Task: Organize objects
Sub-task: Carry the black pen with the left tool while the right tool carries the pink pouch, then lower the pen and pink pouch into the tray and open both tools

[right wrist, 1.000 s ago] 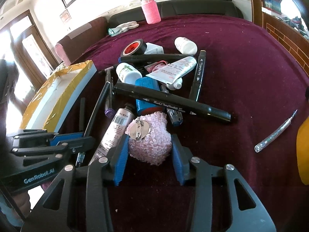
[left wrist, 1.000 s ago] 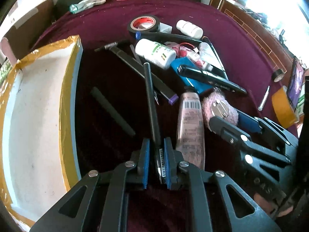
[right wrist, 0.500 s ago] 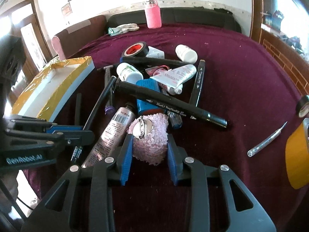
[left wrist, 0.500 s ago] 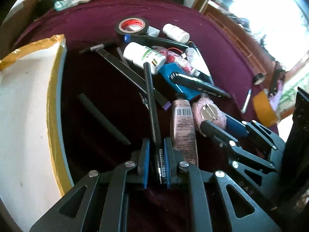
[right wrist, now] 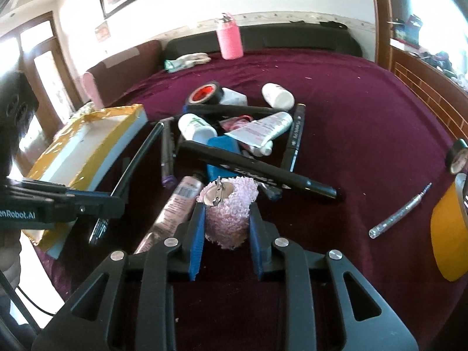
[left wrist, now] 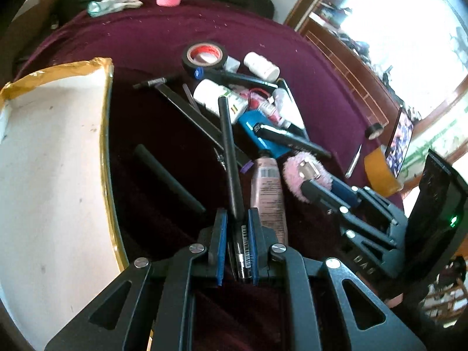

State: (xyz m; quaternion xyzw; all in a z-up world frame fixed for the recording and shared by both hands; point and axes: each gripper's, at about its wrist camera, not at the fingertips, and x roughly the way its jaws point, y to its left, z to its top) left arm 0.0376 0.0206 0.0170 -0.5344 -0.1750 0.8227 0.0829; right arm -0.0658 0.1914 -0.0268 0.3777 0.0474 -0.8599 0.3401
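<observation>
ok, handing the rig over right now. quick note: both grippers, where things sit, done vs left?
Left hand-held gripper: shut on the black pen, tip raised over the pile.
Right hand-held gripper: jaws closing around the pink fluffy brooch, pads touching its sides.
White tray at left looks empty, so nothing sorted yet.
Left: markers, tubes, bottles and black tape roll still heaped on the maroon cloth.

Maroon cloth-covered table. Centre pile: black tape roll with red core, white bottles, black markers, pink tube. White tray edged in yellow tape at 9 o'clock. Glittery pen and yellow tape roll at 3 o'clock. Pink bottle and gloves at 12 o'clock.
</observation>
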